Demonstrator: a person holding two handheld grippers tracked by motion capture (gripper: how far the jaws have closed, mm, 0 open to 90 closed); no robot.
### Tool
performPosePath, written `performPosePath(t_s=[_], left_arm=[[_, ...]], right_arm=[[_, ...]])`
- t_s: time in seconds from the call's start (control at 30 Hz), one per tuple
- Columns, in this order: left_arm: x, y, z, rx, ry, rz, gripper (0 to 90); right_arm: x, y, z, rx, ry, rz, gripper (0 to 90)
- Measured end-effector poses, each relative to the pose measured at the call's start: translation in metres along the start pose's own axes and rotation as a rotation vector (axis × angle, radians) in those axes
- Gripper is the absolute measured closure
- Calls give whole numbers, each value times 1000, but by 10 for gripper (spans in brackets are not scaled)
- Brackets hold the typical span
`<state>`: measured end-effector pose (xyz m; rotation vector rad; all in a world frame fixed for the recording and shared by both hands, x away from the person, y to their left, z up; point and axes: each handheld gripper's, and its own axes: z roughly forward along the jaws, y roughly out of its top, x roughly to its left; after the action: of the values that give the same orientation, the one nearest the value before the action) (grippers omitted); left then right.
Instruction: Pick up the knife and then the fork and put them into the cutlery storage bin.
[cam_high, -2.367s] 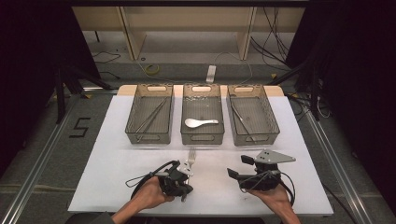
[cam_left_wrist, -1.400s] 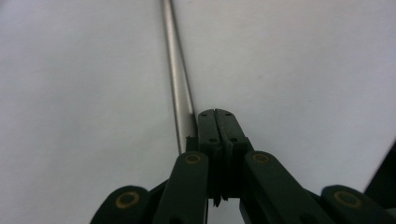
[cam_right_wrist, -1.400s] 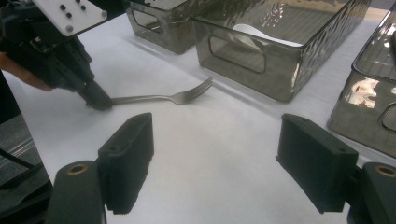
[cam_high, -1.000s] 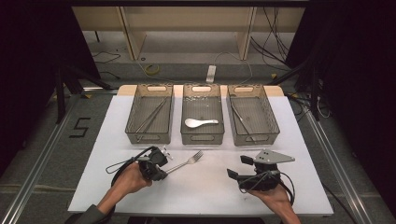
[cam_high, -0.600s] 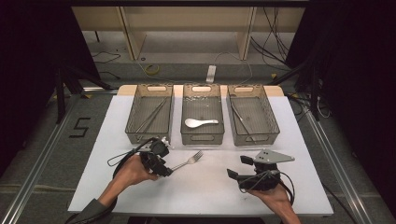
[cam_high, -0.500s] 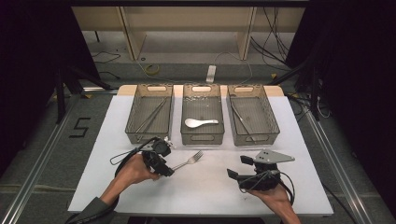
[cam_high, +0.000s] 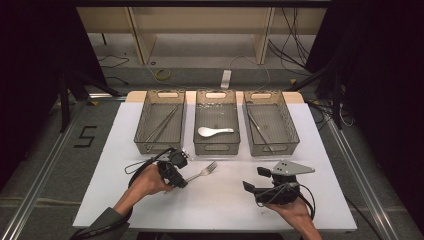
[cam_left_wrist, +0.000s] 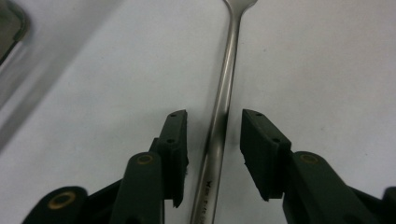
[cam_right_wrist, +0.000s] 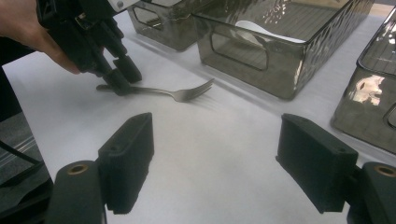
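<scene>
A metal fork (cam_high: 202, 172) lies flat on the white table, tines pointing toward the trays. My left gripper (cam_high: 181, 181) is at its handle end. In the left gripper view the fork handle (cam_left_wrist: 223, 93) runs between the two pads (cam_left_wrist: 173, 140) with a gap on each side. The jaws have just been closing around it and do not press on it. From the right gripper view, the left gripper (cam_right_wrist: 119, 77) touches down over the fork (cam_right_wrist: 173, 92). My right gripper (cam_high: 254, 179) rests at the front right, and its own view shows it (cam_right_wrist: 219, 140) open with nothing in it.
Three clear trays stand in a row at the back. The left tray (cam_high: 142, 145) holds long thin utensils, the middle tray (cam_high: 216, 147) a white spoon (cam_high: 214, 131), the right tray (cam_high: 295, 135) a thin utensil. Bare table lies between the grippers.
The left hand has shifted left since the earliest frame, and the fork now lies flat. Over the last second the left gripper edged a little along the handle. The right gripper stayed put.
</scene>
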<state>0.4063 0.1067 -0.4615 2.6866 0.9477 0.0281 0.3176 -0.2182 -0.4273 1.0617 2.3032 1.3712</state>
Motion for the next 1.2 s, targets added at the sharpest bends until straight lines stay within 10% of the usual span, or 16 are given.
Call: performPosePath(t_s=[0.87,1.2], left_arm=[[-5,1,1,-13,28,89,814],[-6,1,-7,-58,-24,83,819]], right_arm=[[1,0,1,5,13,3,280],[1,0,0,1,15,2,282]])
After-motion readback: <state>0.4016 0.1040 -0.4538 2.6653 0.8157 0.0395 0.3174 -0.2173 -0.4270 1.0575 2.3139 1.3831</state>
